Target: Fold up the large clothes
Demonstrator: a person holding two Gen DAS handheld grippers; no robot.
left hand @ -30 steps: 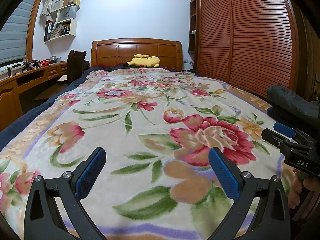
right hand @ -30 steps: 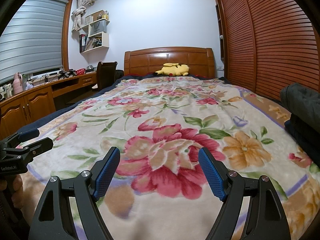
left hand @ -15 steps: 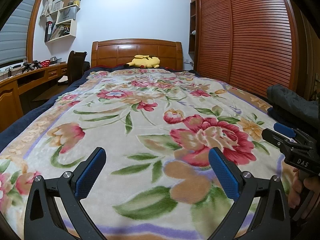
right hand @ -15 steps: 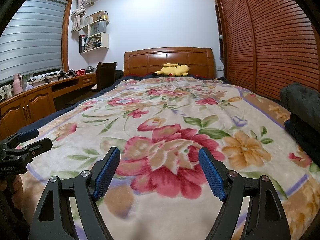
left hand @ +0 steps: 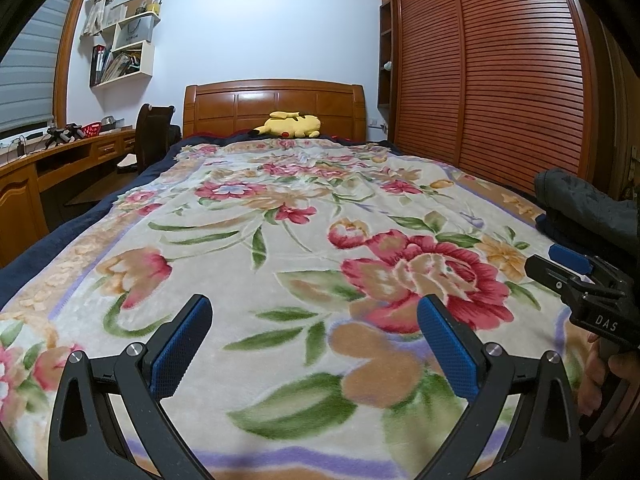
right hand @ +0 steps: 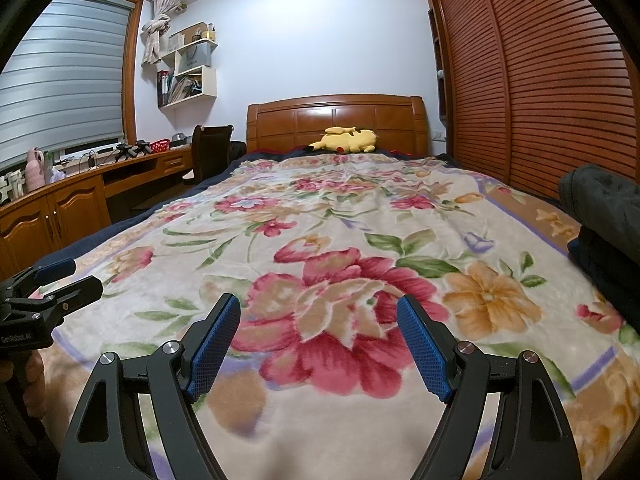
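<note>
Both sets of tongs hover low over the foot of the bed, side by side, each spread wide with nothing between its blue pads: the left tongs (left hand: 314, 346) and the right tongs (right hand: 319, 342). The clothes to be folded look to be the dark pile (left hand: 580, 210) at about 3 o'clock, on the right edge of the floral blanket (left hand: 304, 248), well apart from either pair.

The risk I see is in the reach. The pile is bulky and sits right at the bed's edge, so a shallow pinch may catch only the top layer, or drag the heap off the side. The plush blanket could also be nipped along with the garment. With the two tools so close together, they may knock as both swing toward 3 o'clock.

Readable writing is scant: "DAS" on the right tool's body (left hand: 606, 322), "GenRobot.AI" on the left tool's body (right hand: 17, 337).
</note>
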